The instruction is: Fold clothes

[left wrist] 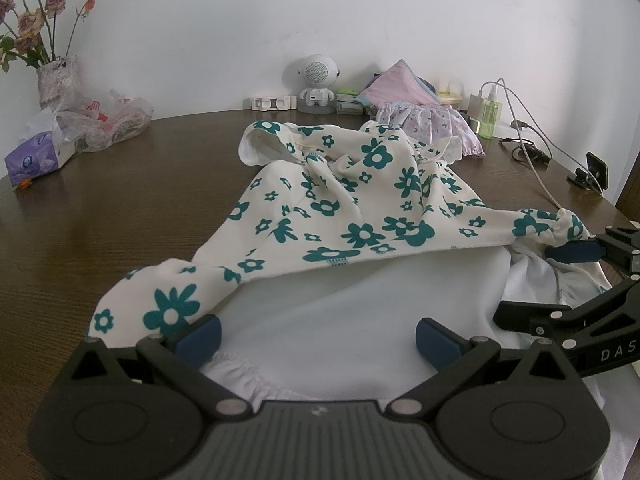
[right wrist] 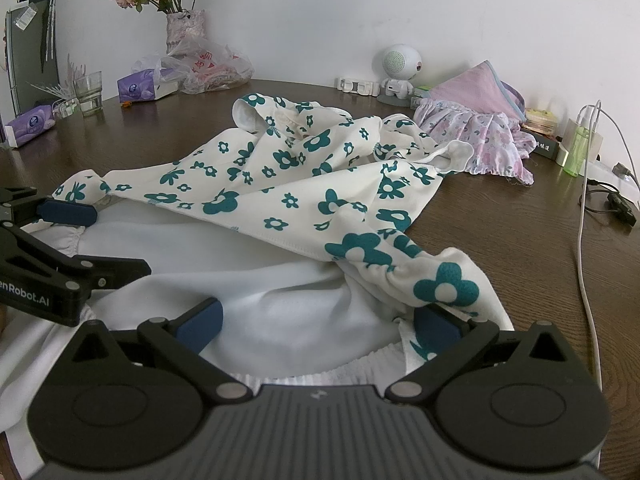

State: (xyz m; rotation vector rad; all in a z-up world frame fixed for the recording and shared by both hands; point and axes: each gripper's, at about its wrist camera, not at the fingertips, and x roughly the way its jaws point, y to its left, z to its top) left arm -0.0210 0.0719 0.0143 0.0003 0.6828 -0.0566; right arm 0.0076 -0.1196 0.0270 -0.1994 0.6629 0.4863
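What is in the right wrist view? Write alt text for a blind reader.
A white garment with teal flower print lies crumpled on a dark brown wooden table, its white lining facing up nearest the camera. The right gripper, jaws open, sits at its hem; the left gripper is at the left edge.

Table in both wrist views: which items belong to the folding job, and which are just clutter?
In the job:
floral garment
left gripper
right gripper
pink floral garment, probably next

Lying about:
tissue box
plastic bag
vase of dried flowers
robot-shaped speaker
green bottle
charger cable
glass
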